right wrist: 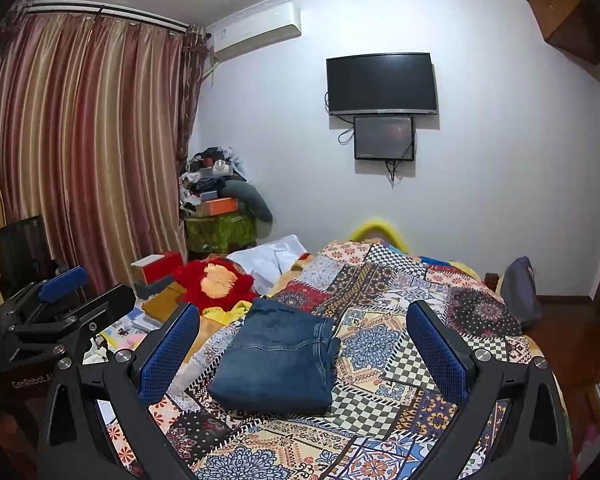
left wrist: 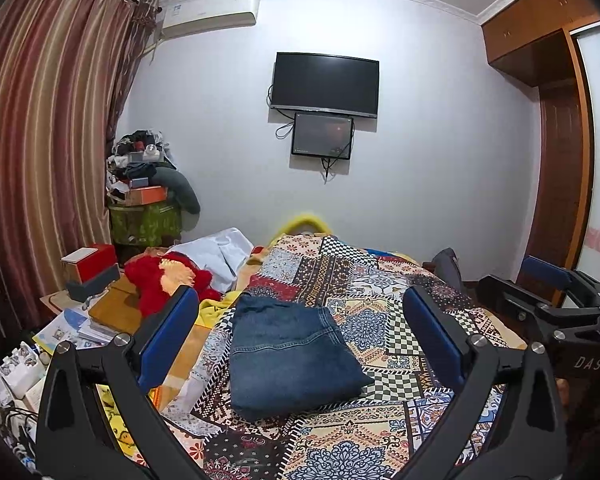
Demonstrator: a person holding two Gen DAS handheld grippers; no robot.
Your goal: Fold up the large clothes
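Jeans (left wrist: 296, 356) lie folded in a compact stack, frame centre, on bed's patchwork quilt (left wrist: 380, 320); left hand-held gripper (left wrist: 300, 336) & right hand-held gripper (right wrist: 304, 344) both apart, empty, above it; fold looks done, nothing left but maybe tidying.

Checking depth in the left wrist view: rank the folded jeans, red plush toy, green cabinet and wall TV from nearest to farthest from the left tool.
1. Folded jeans, on the bedspread between the left tool's fingers.
2. Red plush toy, left, beside the bed.
3. Green cabinet, left corner by the curtain.
4. Wall TV, high on the far wall.
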